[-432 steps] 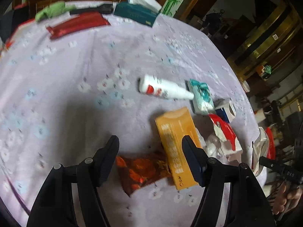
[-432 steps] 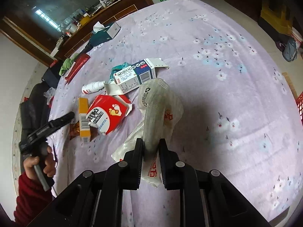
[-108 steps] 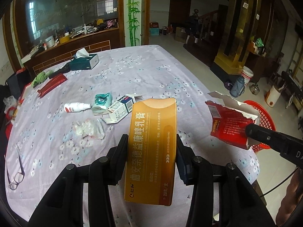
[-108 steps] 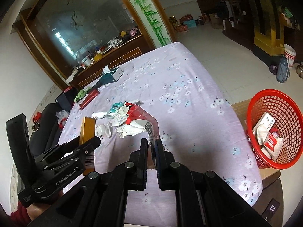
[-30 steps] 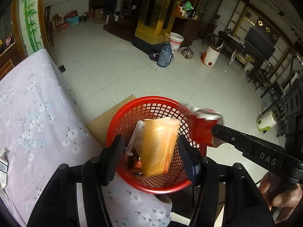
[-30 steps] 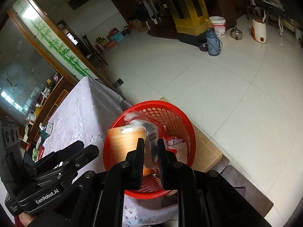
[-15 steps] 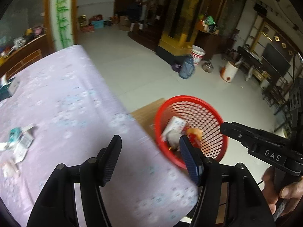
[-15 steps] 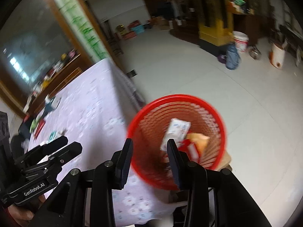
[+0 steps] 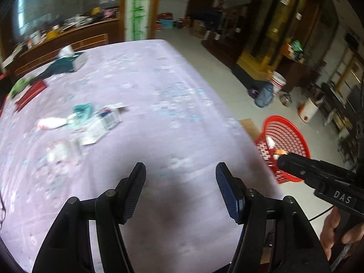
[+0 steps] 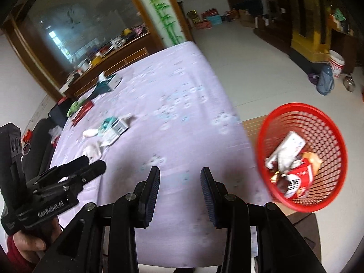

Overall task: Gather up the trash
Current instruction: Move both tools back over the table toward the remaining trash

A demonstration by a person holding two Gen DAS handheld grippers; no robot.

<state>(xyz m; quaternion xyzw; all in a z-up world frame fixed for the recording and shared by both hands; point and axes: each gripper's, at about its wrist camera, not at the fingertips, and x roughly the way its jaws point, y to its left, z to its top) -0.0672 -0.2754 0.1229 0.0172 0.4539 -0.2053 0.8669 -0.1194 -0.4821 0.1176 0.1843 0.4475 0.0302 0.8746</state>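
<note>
Red mesh basket sits off the table's corner, with crumpled red and white cartons inside. Left gripper and right gripper both gape wide, holding nothing.

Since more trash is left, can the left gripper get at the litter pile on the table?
Probably yes: the left gripper is open and empty, and only bare purple tablecloth lies between it and the litter pile.
</note>
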